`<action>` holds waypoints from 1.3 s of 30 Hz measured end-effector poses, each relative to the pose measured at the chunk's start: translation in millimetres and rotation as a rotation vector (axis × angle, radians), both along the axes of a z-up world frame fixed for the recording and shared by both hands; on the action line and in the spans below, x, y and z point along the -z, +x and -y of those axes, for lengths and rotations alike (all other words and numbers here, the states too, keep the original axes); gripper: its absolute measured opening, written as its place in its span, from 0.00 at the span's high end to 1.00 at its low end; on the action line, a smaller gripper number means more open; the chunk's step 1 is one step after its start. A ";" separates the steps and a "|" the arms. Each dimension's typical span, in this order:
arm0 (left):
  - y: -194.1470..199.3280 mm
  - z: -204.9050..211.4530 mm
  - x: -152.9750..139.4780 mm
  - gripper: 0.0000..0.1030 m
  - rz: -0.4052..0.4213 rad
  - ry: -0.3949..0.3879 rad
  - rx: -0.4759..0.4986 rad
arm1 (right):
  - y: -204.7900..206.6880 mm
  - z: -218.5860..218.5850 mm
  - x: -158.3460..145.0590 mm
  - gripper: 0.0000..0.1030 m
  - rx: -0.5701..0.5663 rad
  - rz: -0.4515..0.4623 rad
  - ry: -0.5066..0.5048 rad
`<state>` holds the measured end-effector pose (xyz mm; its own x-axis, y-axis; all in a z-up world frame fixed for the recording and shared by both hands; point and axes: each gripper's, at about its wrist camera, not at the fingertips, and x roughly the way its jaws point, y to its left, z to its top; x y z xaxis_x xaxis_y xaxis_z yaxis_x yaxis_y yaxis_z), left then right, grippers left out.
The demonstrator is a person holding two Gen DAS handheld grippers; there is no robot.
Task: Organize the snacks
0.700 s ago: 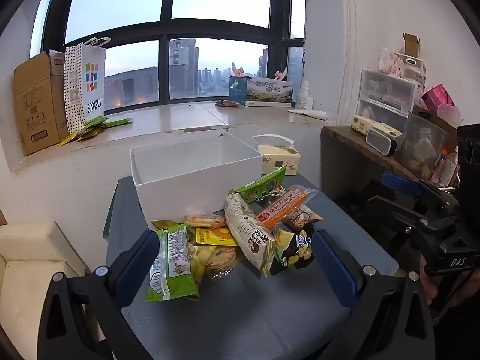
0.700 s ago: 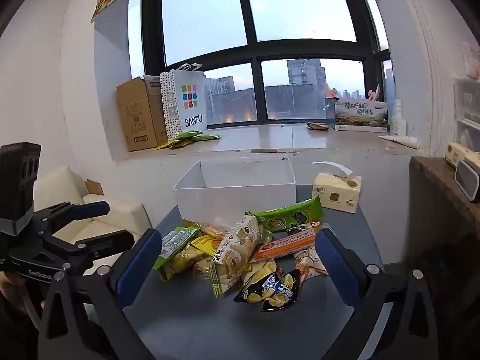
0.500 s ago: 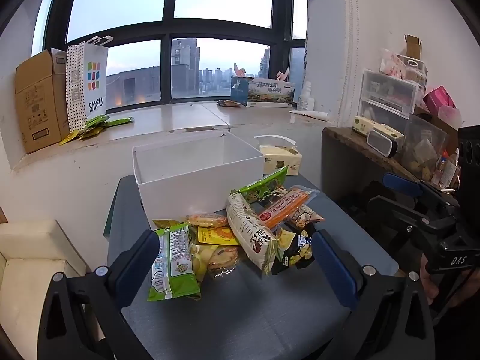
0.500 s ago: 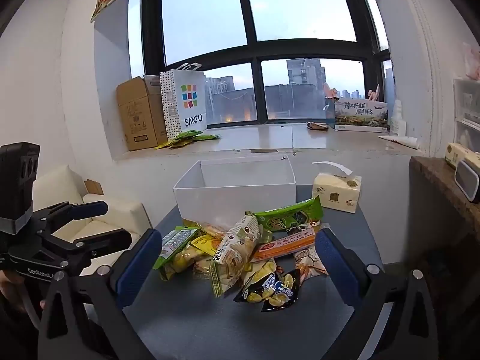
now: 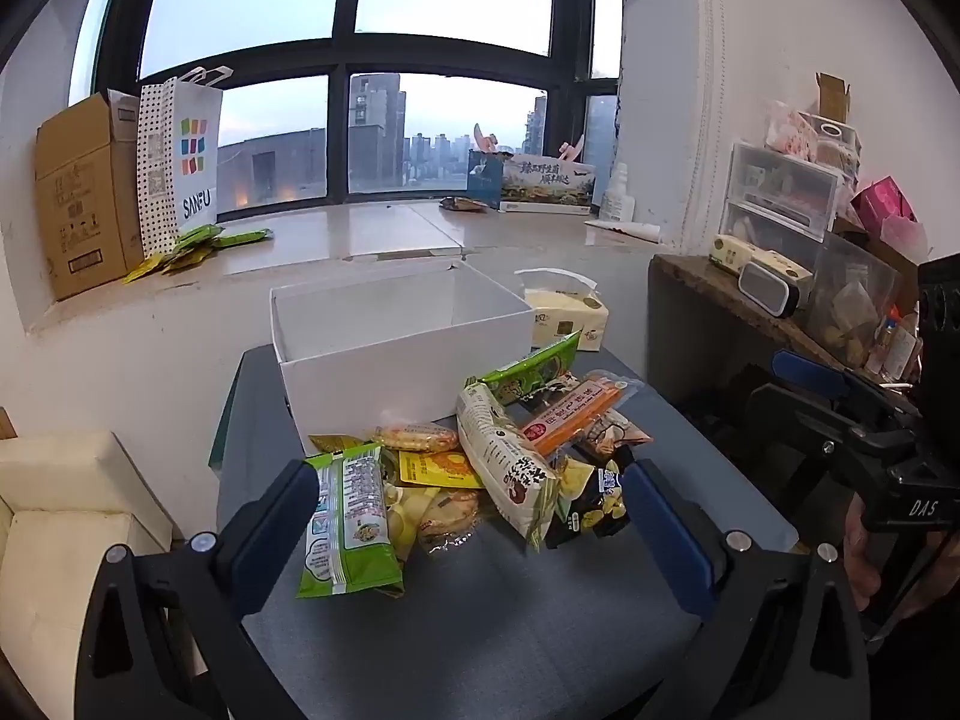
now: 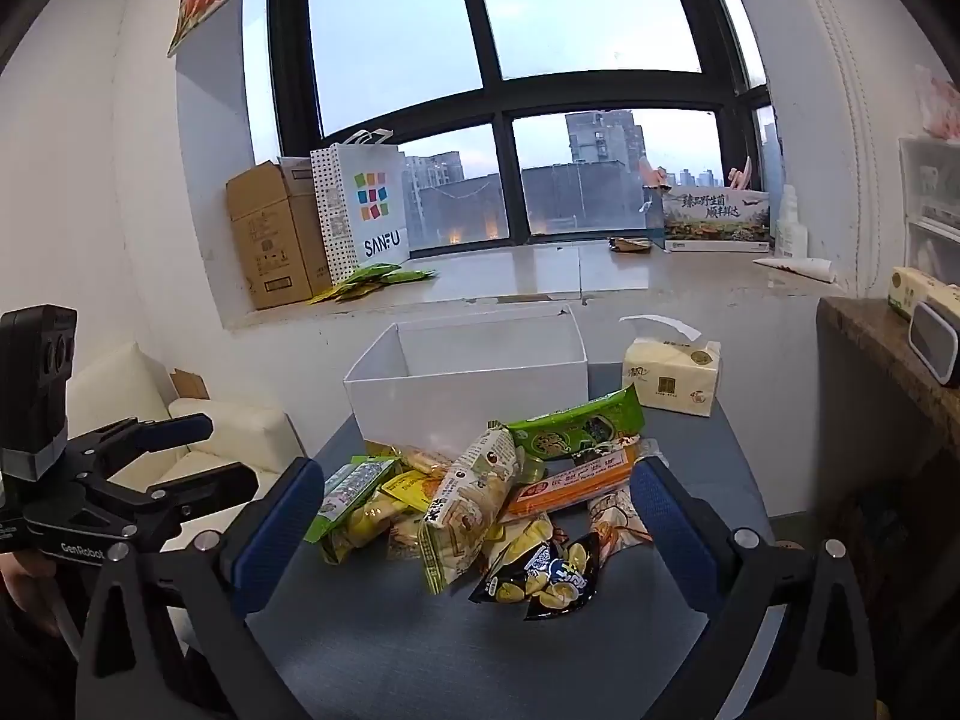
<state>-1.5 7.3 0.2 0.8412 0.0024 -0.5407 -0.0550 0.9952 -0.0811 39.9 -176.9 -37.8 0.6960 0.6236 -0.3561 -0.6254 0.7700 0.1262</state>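
Note:
A pile of snack packets [image 5: 480, 462] lies on the dark blue-grey table [image 5: 492, 630], just in front of an open white box [image 5: 396, 336] that looks empty. The pile [image 6: 480, 498] and the box [image 6: 474, 372] also show in the right wrist view. A green packet [image 5: 348, 522] lies at the pile's left, a black chip bag [image 6: 546, 576] at its front right. My left gripper [image 5: 468, 516] is open and empty, hovering before the pile. My right gripper [image 6: 474, 516] is open and empty, also short of the pile.
A tissue pack [image 5: 567, 315] stands right of the box. A cardboard box [image 5: 84, 204] and a SANFU paper bag [image 5: 180, 168] stand on the windowsill. A cluttered shelf [image 5: 798, 264] is at the right, a cream sofa [image 5: 66, 510] at the left.
Both grippers have drifted very slightly toward the pile; the view shifts a little. Nothing on the table has moved.

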 end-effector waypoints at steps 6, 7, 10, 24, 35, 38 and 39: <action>-2.0 -2.5 -1.3 0.00 0.005 -0.009 -0.011 | -0.6 -0.3 0.2 0.00 -0.003 0.002 -0.003; -2.1 -3.0 -1.1 0.00 0.005 -0.012 -0.011 | -0.8 -0.2 0.6 0.00 -0.003 0.001 -0.003; -2.5 -4.3 -1.0 0.00 0.004 -0.017 -0.014 | -1.5 -0.1 1.2 0.00 -0.002 0.000 -0.004; -5.1 -4.9 -3.0 0.00 0.008 -0.014 -0.020 | 0.2 -0.9 2.0 0.00 -0.008 -0.004 -0.010; -6.3 -4.6 -2.5 0.00 0.010 -0.009 -0.021 | 0.0 -2.3 2.8 0.00 -0.011 -0.009 -0.015; -6.6 -4.5 -3.1 0.00 0.011 -0.010 -0.020 | 0.1 -2.3 3.0 0.00 -0.012 -0.009 -0.016; -6.5 -4.3 -3.2 0.00 0.010 -0.009 -0.022 | 0.1 -2.3 3.0 0.00 -0.011 -0.009 -0.016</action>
<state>-8.0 11.6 3.4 0.8462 0.0162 -0.5326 -0.0758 0.9930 -0.0902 40.0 -174.7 -40.8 0.6859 0.6253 -0.3723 -0.6326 0.7652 0.1196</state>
